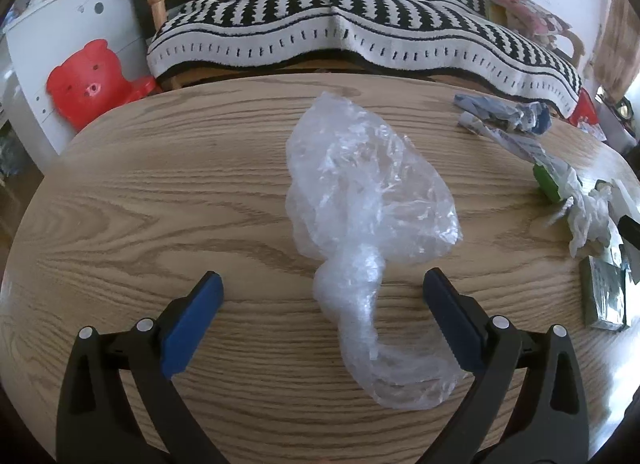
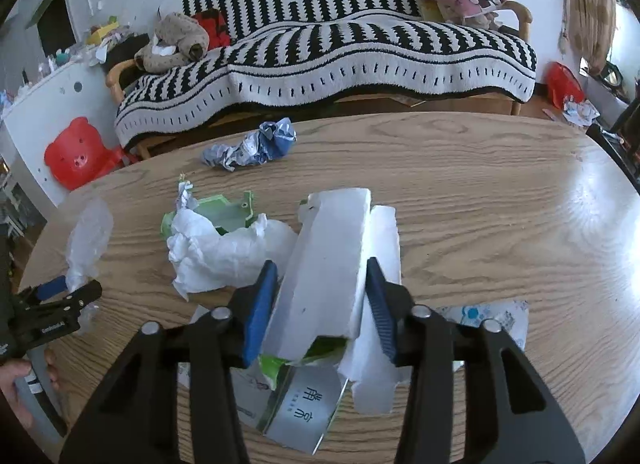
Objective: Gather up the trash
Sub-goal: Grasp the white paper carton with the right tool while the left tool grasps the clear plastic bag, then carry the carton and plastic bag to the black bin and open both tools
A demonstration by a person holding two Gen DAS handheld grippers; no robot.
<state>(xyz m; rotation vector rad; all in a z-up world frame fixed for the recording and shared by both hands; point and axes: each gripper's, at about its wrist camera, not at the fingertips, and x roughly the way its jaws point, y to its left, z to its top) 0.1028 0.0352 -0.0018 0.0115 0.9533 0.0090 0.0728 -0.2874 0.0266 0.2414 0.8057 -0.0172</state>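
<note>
A crumpled clear plastic bag (image 1: pixel 368 208) lies in the middle of the wooden table (image 1: pixel 160 192). My left gripper (image 1: pixel 320 292) is open, its blue pads on either side of the bag's twisted near end, not touching it. My right gripper (image 2: pixel 322 284) is shut on a torn white carton (image 2: pixel 328 264) that lies over a green-edged box and a silver pack (image 2: pixel 300 412). Crumpled white paper (image 2: pixel 224 252) lies just left of the carton. A crumpled blue-white wrapper (image 2: pixel 256 146) lies near the table's far edge. The left gripper (image 2: pixel 60 296) also shows in the right wrist view.
A sofa with a black-and-white striped blanket (image 2: pixel 340 56) stands behind the table. A red bear-shaped stool (image 1: pixel 88 80) stands at the left by a white cabinet. A flat printed white-blue packet (image 2: pixel 488 316) lies under my right gripper. A dark green pack (image 1: pixel 604 296) lies at the table's right.
</note>
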